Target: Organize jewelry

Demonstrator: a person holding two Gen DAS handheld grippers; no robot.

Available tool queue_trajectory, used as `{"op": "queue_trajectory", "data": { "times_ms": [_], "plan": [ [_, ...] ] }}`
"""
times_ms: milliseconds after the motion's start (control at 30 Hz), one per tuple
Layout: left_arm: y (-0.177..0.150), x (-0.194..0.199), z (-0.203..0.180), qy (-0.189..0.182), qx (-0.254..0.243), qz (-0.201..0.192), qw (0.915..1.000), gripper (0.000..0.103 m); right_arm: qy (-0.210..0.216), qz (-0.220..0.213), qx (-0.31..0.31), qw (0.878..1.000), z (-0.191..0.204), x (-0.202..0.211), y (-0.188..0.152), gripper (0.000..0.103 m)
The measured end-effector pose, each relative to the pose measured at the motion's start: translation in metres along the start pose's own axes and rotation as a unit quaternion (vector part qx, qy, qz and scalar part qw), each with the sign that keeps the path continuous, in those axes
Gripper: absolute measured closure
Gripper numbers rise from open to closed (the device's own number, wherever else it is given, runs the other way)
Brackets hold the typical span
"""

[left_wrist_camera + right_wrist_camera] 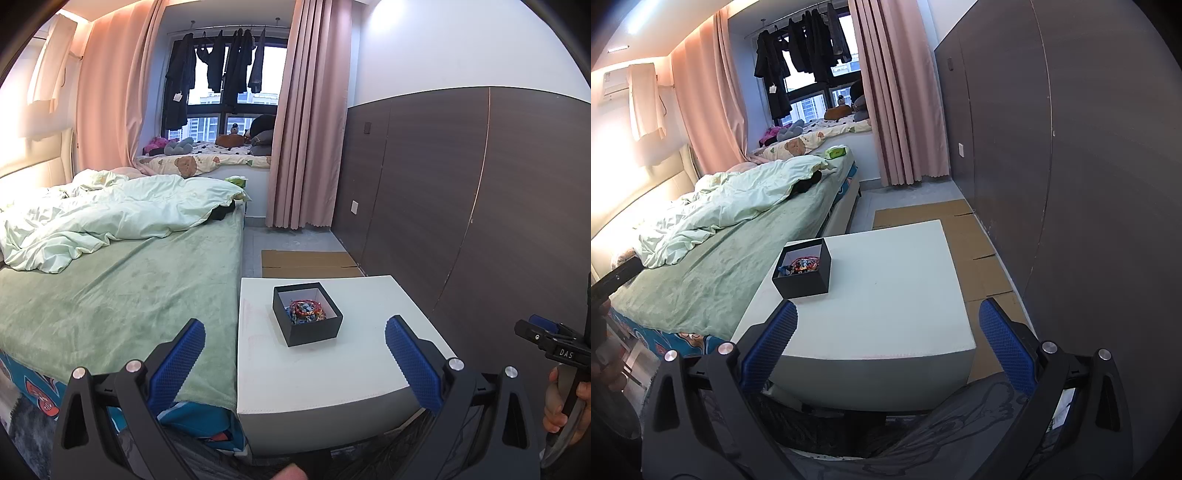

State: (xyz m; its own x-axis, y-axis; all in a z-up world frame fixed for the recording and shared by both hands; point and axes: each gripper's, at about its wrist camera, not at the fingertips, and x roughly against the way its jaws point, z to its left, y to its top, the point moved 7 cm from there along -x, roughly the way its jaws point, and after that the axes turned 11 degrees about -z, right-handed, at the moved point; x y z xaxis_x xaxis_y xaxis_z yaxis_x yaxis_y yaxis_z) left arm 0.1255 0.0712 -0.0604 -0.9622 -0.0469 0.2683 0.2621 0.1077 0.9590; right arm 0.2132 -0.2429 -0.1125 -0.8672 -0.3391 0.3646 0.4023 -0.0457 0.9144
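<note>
Bracelets (307, 311) inside black box (314, 331)

In the right wrist view, the right gripper (886, 328) stood with its blue-padded fingers (771, 349) spread wide apart and nothing between them, at the bottom of the frame above the near edge of a white table (886, 295). A black box (803, 268) sat on the table's left part, left of frame centre, open-topped with colourful jewelry (803, 264) inside. A bed (713, 266) with a green blanket filled the left side, and pink curtains (897, 92) hung at the upper middle.
</note>
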Motion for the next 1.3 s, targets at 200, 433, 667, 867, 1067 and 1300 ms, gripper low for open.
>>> {"op": "queue_trajectory", "data": {
  "times_ms": [200,433,667,867,1067,1300],
  "plan": [
    [0.003,0.006,-0.004,-0.001,-0.009,-0.005,0.9999,0.008,-0.001,0.001,-0.002,1.000,-0.001,0.000,0.002,0.005],
    [0.012,0.018,-0.013,-0.008,-0.016,-0.011,0.9998,0.008,-0.003,-0.012,-0.001,1.000,-0.001,0.011,0.006,0.005],
    [0.009,0.032,-0.014,-0.009,0.000,-0.006,0.9999,0.008,-0.008,-0.010,-0.005,1.000,-0.002,0.023,0.001,0.005],
    [0.006,0.042,-0.022,-0.001,-0.005,-0.007,1.0000,0.008,-0.024,-0.007,-0.004,1.000,-0.004,0.032,0.001,0.005],
    [-0.001,0.051,-0.030,-0.001,-0.015,-0.003,0.9999,0.008,-0.051,-0.004,0.009,0.999,-0.005,0.041,0.000,0.005],
    [-0.008,0.056,-0.030,-0.005,-0.011,-0.002,0.9999,0.008,-0.058,-0.006,0.021,0.998,0.002,0.046,-0.003,0.005]
  ]
}}
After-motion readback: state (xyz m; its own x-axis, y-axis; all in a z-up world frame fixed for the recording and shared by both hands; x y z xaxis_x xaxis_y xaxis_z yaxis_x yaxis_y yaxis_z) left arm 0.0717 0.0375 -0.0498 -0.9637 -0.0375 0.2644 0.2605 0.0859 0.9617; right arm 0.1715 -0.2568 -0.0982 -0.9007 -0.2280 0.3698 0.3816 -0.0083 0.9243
